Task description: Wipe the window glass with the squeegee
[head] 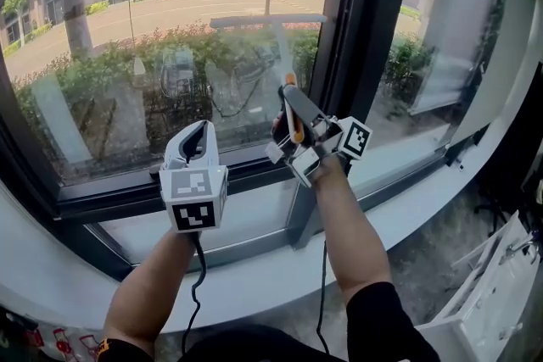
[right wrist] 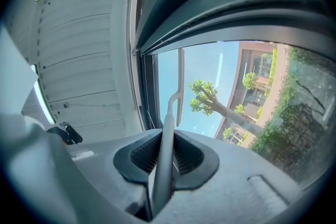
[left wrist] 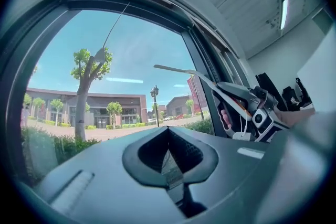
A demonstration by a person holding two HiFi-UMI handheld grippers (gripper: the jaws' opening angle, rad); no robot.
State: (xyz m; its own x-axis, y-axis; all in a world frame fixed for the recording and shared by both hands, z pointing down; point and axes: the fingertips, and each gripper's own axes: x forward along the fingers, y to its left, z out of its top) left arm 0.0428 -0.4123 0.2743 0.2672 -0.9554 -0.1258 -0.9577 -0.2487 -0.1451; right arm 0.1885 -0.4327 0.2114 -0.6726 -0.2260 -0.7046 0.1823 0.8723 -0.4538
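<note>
At the window, my left hand-held gripper [head: 193,142] hangs low above the sill [head: 254,216], its jaws pressed together on nothing. Ahead, the window glass [head: 110,55] looks out on a street and trees. My right hand-held gripper [head: 293,102] is clamped on the handle of the squeegee [head: 268,19], its blade held level up at the pane, just left of the dark mullion [head: 356,21].

grey-and-orange squeegee [head: 294,111], black window frame [head: 361,21]
</note>
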